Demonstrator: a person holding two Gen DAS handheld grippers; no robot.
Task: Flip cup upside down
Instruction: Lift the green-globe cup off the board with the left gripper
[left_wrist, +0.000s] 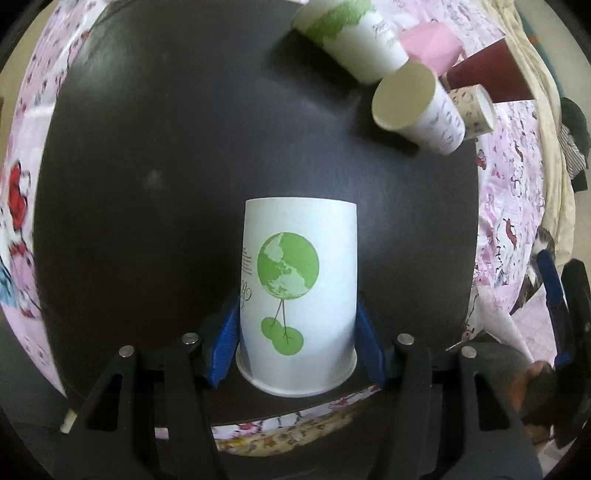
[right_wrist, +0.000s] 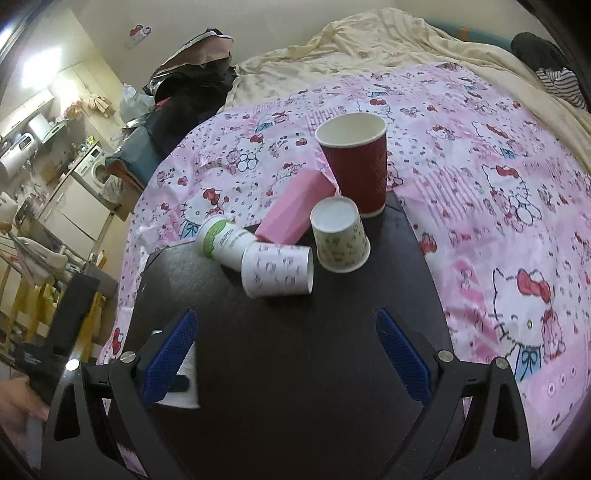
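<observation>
A white paper cup with a green globe print (left_wrist: 297, 295) stands upside down, rim on the black table (left_wrist: 147, 184), near its front edge. My left gripper (left_wrist: 297, 332) has its blue pads (left_wrist: 225, 336) against both sides of the cup, low near the rim. In the right wrist view a sliver of this cup (right_wrist: 186, 376) shows behind the left blue pad. My right gripper (right_wrist: 286, 354) is open and empty above the table (right_wrist: 295, 369).
At the table's far side lie a white-and-green cup (right_wrist: 218, 240) and a white printed cup (right_wrist: 277, 269) on their sides, a pink cup (right_wrist: 295, 206), an upside-down patterned cup (right_wrist: 340, 236) and an upright dark red cup (right_wrist: 354, 166). A pink Hello Kitty cover (right_wrist: 498, 184) surrounds the table.
</observation>
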